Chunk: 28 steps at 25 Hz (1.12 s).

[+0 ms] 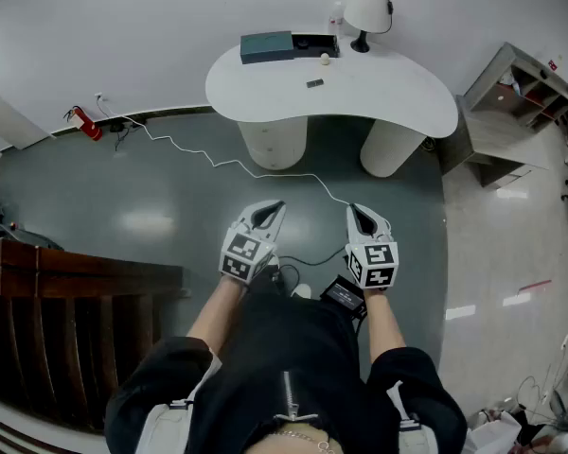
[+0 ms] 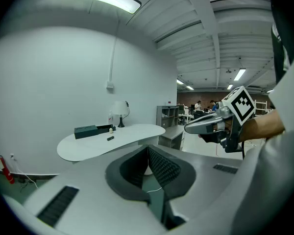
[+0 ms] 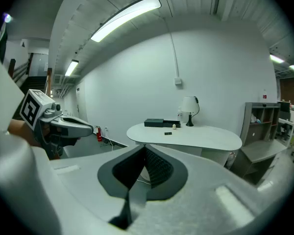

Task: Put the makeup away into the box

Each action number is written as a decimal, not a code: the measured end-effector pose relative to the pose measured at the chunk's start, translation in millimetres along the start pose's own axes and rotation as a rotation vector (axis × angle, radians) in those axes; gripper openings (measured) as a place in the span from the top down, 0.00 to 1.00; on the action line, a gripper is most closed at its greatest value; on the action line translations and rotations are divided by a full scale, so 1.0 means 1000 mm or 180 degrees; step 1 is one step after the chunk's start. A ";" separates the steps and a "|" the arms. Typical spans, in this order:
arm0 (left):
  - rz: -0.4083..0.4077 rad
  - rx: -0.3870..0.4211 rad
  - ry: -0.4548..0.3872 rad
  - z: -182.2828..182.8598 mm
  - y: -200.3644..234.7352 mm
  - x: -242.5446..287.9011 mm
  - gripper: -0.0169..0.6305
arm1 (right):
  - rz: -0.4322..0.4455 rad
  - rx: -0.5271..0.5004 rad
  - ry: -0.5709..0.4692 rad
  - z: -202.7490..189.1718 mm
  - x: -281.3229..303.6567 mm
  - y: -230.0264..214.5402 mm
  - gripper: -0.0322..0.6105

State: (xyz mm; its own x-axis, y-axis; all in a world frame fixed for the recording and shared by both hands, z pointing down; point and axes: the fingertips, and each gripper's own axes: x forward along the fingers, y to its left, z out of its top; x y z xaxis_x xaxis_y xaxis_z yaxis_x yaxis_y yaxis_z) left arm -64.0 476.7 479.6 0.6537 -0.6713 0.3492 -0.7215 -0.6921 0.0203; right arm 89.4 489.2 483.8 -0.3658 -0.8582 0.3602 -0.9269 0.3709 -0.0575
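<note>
Makeup (image 1: 314, 83), one small dark piece, lies mid-table. A pale egg-shaped bit (image 1: 325, 60) sits nearer the dark box (image 1: 289, 45), which stands at the back edge of the white table (image 1: 388, 97) beside a lamp (image 1: 367, 9). All of these are well apart from both grippers. The left gripper (image 1: 271, 210) and right gripper (image 1: 356, 212) are held side by side over the grey floor (image 1: 151, 197), each with its jaws pressed together on nothing. A white cable (image 1: 218, 164) trails across the floor between them and the table. A red extinguisher (image 1: 85, 123) lies by the wall at left, and a shelf (image 1: 525, 93) stands right of the table. Only the left gripper view shows a far office with tiny figures, and each gripper view catches the other gripper at its edge. The makeup is too small to tell its kind.
</note>
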 end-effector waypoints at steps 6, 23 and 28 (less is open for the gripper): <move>-0.0020 -0.0021 0.0032 0.000 -0.007 -0.003 0.95 | -0.0023 0.0096 -0.0062 0.001 -0.005 0.000 0.94; -0.0040 0.0031 0.0002 0.008 -0.015 0.006 0.95 | -0.0045 0.0119 -0.0054 -0.003 -0.007 -0.006 0.94; -0.0065 0.0032 -0.0067 0.020 -0.012 0.005 0.95 | 0.0001 0.0140 -0.0040 -0.005 -0.006 -0.001 0.94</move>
State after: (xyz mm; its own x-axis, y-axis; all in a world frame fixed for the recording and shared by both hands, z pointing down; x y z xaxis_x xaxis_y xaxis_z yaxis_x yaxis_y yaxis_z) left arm -47.3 476.6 462.4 0.6730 -0.6624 0.3291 -0.7058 -0.7082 0.0176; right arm 93.1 495.7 486.8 -0.3668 -0.8626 0.3483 -0.9295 0.3555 -0.0984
